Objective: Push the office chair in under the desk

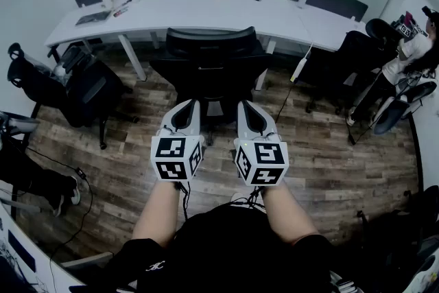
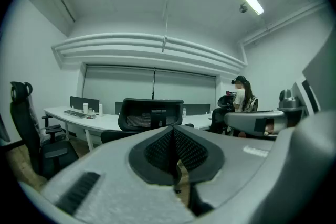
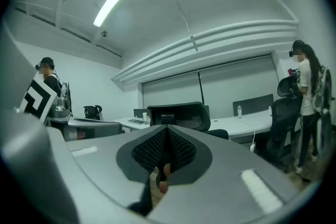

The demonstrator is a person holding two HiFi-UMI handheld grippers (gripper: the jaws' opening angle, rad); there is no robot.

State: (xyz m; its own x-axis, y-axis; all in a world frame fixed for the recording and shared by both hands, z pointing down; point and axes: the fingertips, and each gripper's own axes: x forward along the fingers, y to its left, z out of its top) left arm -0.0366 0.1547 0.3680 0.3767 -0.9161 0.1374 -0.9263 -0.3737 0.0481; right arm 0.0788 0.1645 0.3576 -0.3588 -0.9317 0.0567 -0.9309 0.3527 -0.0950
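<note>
A black mesh-backed office chair point(image 1: 210, 62) stands just in front of the long white desk point(image 1: 206, 14), its back toward me and its seat partly under the desk edge. The same chair point(image 2: 151, 114) shows ahead in the left gripper view and the chair point(image 3: 178, 115) in the right gripper view. My left gripper point(image 1: 185, 113) and right gripper point(image 1: 248, 116) are side by side a little behind the chair, apart from it. Both are shut with nothing between the jaws.
Another black chair point(image 1: 75, 89) stands at the left, more chairs point(image 1: 357, 55) at the right with a person point(image 1: 411, 55) beside them. A cable point(image 1: 295, 79) hangs from the desk to the wooden floor point(image 1: 329, 161). Bottles and papers point(image 1: 113, 3) lie on the desk.
</note>
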